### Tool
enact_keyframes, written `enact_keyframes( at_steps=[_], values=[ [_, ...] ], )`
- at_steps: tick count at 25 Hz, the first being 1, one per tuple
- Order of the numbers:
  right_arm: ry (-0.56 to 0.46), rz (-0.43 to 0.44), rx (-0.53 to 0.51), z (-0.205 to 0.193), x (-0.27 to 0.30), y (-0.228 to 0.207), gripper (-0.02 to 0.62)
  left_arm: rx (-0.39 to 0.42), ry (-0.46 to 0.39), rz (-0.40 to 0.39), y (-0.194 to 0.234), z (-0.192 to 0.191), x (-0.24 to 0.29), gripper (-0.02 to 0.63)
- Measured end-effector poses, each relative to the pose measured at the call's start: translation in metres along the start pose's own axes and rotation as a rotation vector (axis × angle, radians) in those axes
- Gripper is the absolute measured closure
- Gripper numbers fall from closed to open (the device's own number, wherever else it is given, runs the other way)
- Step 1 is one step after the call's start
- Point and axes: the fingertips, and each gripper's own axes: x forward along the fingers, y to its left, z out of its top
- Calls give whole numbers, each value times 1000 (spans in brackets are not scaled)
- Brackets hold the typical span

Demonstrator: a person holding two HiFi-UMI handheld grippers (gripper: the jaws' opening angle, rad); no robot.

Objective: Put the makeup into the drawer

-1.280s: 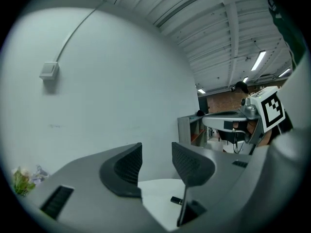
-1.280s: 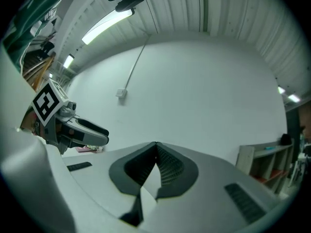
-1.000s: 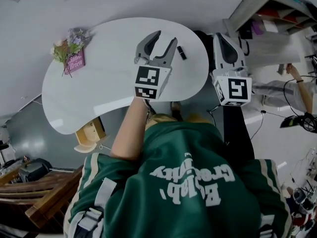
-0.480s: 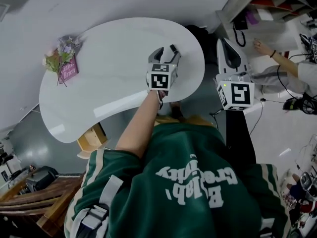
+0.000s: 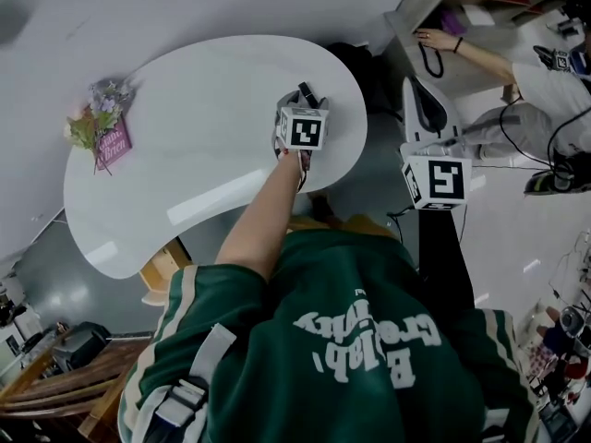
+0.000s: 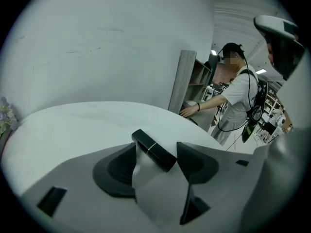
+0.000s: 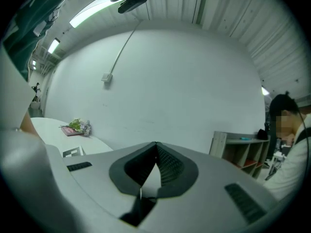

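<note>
1. Where the head view looks steeply down, the worktop (image 5: 185, 146) spreads out as a glossy white bean shape with rounded edges.
2. The person's jacket (image 5: 351, 340) is green with white sleeve stripes. Its white lettering shows upside down, and I cannot read it for sure.
3. The left hand-held gripper (image 6: 156, 145) is smooth grey plastic with dark pads and sits at the worktop's 3 o'clock edge. Its jaws have just been opening and stand wide, gripping nothing, with the makeup between them. Its cube bears a black-and-white square marker.
4. The right hand-held gripper (image 7: 155, 144) is held off the worktop, beyond the 3 o'clock edge. Its ribbed dark pads meet tip to tip, with nothing between them.
5. A small bunch of flowers (image 5: 92, 123) lies on a pink sign (image 5: 113, 144) at 9 o'clock. The sign's print is too small to read.
6. The makeup (image 6: 154, 150) is a slim black tube with a thin gold band. It lies aslant on the worktop between the left jaws, and no pad presses on it.
</note>
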Motion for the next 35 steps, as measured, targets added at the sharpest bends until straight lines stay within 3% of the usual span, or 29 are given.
enact_keyframes(
  at_steps=[3,6,12,26,35],
  values=[
    [3,-3,5,-1,-1,-3,586,50,11,29,3,-3,2,348],
    [1,6,3,-1,2,-1,586,58,4,24,4,-4,0,486],
    [-25,31,2,7,9,7,586,81,-35,16,9,3,-17,495],
    [-171,146,18,62,37,55,586,154,-471,182,60,134,-182,495],
    [-235,219,-9,87,46,81,586,201,-640,232,57,170,-270,495]
  ],
)
